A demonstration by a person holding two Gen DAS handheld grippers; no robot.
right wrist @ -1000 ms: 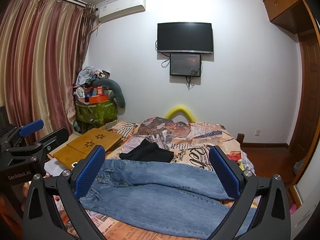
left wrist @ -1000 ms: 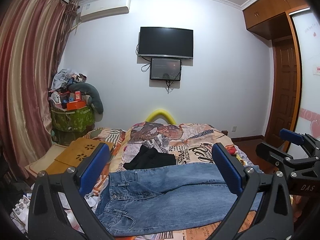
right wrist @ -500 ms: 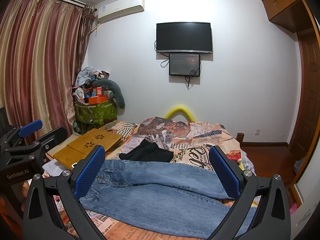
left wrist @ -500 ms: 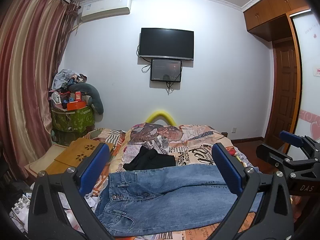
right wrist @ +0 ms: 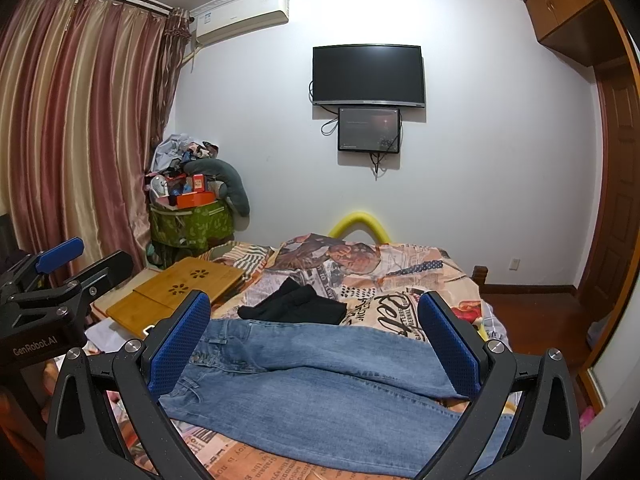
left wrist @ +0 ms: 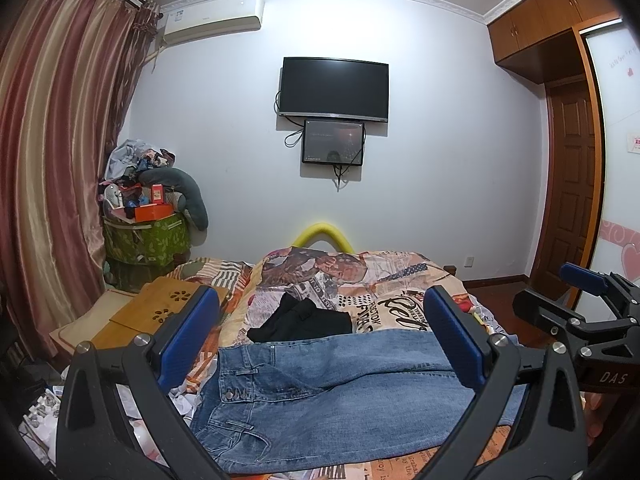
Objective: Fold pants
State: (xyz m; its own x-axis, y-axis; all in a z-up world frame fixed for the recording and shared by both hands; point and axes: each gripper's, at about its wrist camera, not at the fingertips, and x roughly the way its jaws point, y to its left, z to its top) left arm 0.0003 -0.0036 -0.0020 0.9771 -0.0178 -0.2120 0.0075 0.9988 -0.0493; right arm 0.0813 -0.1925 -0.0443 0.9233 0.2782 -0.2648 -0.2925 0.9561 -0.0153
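Observation:
Blue jeans lie spread flat across the near end of the bed, waistband to the left, legs running right; they also show in the right wrist view. My left gripper hangs above the jeans, open and empty. My right gripper is also open and empty above the jeans. Each gripper shows at the edge of the other's view: the right one and the left one.
A black garment lies on the newspaper-print bedcover just beyond the jeans. A wooden lap tray sits at the bed's left. A cluttered green bin stands by the curtain. A wooden door is at right.
Both views have shifted very slightly; the jeans and both open grippers stay where they were.

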